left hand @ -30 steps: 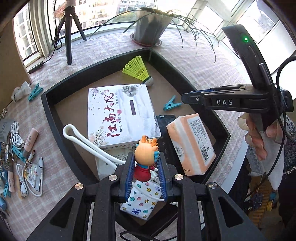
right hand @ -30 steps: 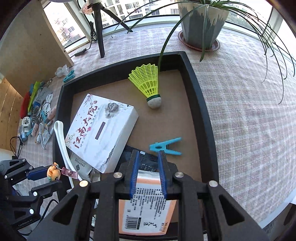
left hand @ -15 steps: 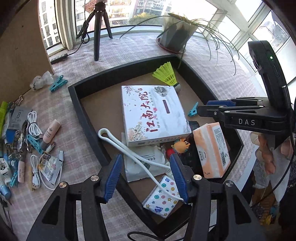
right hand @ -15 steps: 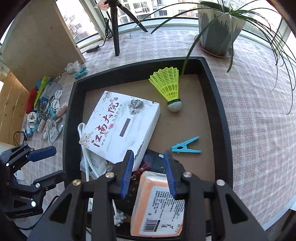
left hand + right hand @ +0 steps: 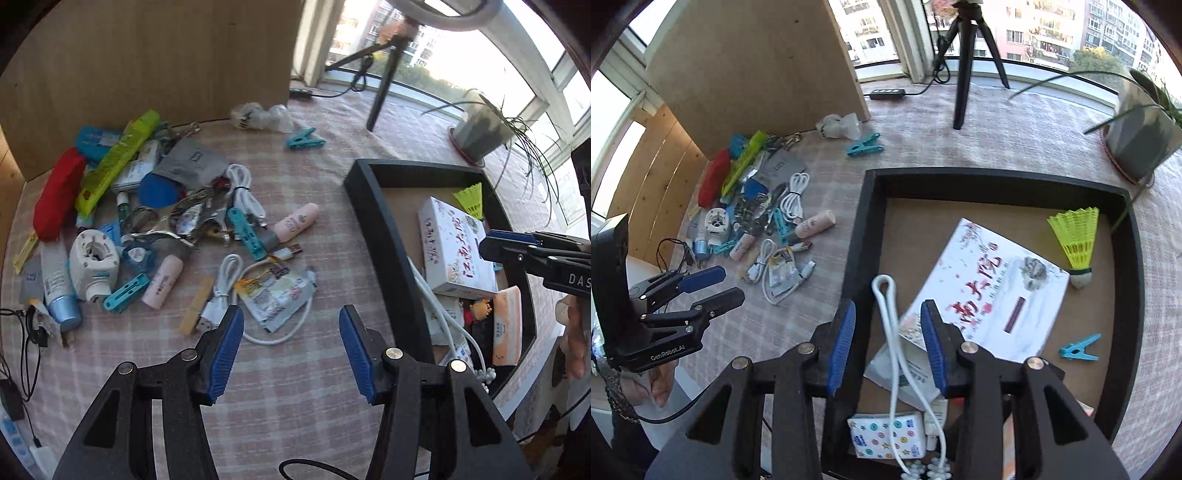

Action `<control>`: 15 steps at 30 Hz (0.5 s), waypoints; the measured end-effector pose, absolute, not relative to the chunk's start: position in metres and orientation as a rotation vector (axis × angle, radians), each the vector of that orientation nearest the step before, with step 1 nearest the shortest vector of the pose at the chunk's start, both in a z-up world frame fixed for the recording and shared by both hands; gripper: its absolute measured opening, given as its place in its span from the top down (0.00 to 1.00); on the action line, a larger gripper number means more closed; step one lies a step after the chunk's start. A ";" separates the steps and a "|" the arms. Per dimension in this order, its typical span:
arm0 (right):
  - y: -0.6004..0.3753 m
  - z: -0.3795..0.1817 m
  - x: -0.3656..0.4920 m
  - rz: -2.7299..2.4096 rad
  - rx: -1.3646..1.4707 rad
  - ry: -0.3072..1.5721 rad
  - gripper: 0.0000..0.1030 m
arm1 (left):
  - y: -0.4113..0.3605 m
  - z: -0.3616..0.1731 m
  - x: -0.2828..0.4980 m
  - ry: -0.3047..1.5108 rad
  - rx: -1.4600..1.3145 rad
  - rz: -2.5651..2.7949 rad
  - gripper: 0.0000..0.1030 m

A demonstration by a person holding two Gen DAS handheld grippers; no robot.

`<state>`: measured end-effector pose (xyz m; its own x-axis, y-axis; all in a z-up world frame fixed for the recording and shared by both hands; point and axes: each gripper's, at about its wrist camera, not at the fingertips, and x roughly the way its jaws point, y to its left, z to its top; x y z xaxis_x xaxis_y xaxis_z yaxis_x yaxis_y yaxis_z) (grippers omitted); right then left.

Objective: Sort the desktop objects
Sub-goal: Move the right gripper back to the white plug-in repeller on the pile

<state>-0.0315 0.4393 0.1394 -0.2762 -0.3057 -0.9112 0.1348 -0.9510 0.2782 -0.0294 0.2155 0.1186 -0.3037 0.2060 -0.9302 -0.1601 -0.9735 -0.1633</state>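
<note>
The left gripper (image 5: 291, 347) is held wide open above the checked tablecloth (image 5: 295, 406), and nothing is gripped between its blue pads. Just ahead of its fingertips a crumpled foil sachet (image 5: 280, 295) is seen, looped about by a white USB cable (image 5: 280, 336). Farther ahead and to its left a heap of unsorted items is spread: a pink tube (image 5: 295, 223), a second pink tube (image 5: 162, 282), teal clothes pegs (image 5: 243, 232), a white coiled cable (image 5: 243, 192), a red pouch (image 5: 57, 194) and a yellow-green packet (image 5: 118, 162).

The right gripper (image 5: 888, 343) is poised over the near left part of the black tray (image 5: 860, 236), its jaws opening; a white cord (image 5: 890, 314) is seen passing between them, lying in the tray and not pressed by either pad. Just beyond its right finger a white printed box (image 5: 993, 291) lies in the tray. Farther to the right a yellow-green shuttlecock (image 5: 1075, 243) and a blue clothes peg (image 5: 1078, 349) are found. Below the jaws a tissue pack with coloured dots (image 5: 886, 435) is visible. In the left view, a small cartoon figurine (image 5: 480, 308) and an orange tissue pack (image 5: 508, 325) are seen in the tray.
</note>
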 end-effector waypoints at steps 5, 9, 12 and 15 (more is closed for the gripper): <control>0.370 0.150 -0.056 -2.219 1.636 -0.143 0.65 | 0.141 0.112 -0.035 -0.198 -1.754 2.486 0.50; 0.314 0.153 -0.073 -2.149 1.606 -0.118 0.65 | 0.095 0.104 -0.034 -0.290 -1.770 2.556 0.50; 0.274 0.153 -0.087 -2.096 1.579 -0.121 0.65 | 0.069 0.097 -0.034 -0.341 -1.779 2.606 0.50; 0.237 0.147 -0.106 -2.037 1.586 -0.126 0.65 | 0.052 0.088 -0.035 -0.402 -1.788 2.607 0.50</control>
